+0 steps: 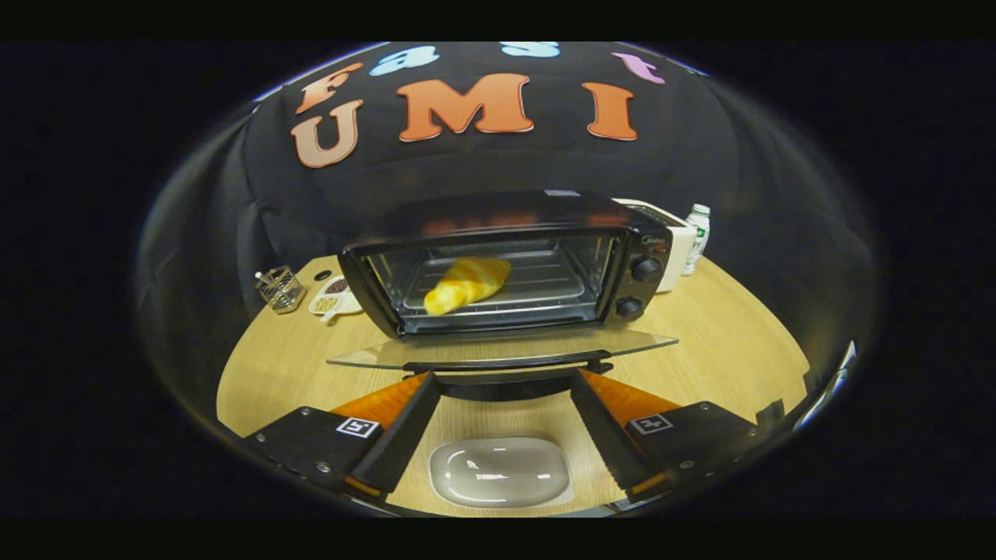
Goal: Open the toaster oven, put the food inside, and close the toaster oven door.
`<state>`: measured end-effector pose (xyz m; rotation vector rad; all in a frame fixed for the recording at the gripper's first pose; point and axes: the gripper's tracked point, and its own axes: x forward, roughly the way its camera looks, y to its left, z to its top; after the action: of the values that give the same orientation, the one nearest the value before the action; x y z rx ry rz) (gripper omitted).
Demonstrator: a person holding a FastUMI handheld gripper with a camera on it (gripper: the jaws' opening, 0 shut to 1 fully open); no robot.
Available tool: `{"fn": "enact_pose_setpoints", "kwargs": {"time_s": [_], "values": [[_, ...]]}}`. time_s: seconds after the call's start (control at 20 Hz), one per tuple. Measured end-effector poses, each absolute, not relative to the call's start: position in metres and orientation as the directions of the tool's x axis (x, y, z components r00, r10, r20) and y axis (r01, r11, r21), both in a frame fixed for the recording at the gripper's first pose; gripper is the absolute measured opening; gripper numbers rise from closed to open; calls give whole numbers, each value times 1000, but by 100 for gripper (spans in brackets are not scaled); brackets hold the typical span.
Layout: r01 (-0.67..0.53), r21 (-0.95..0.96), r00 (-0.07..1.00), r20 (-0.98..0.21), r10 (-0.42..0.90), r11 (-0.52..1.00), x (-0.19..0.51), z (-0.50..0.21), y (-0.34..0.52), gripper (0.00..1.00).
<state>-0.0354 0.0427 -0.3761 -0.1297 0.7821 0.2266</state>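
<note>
The round wooden desk carried everything, pale grain running under the whole setup. On it, at twelve o'clock from the fingers, stood the black toaster oven, its cavity wide open and facing the camera. Its glass door lay swung down flat, nearly level, with the dark door handle along the near edge, just ahead of the fingertips. Inside, on the wire rack, the food sat in plain sight: a golden croissant, lying at a slant toward the left half of the rack. Two round knobs were stacked on the oven's right panel.

The gripper was spread wide, fingers well apart and holding nothing, their tips reaching up to the underside of the door handle; whether they touched it could not be told. Between the fingers, on the desk below the door, rested an empty white dish.

At ten o'clock of the oven sat a small white snack dish and, further left, a wire holder. At two o'clock, behind the oven, a white appliance and a small white bottle stood close together.
</note>
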Motion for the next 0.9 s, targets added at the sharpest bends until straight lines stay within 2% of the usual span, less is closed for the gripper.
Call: {"fn": "enact_pose_setpoints", "kwargs": {"time_s": [0.55,0.9], "values": [[-215,52,744,-638,198,975,22,-347,62,100],[-174,55,759,-629,169,983,46,-340,64,100]]}}
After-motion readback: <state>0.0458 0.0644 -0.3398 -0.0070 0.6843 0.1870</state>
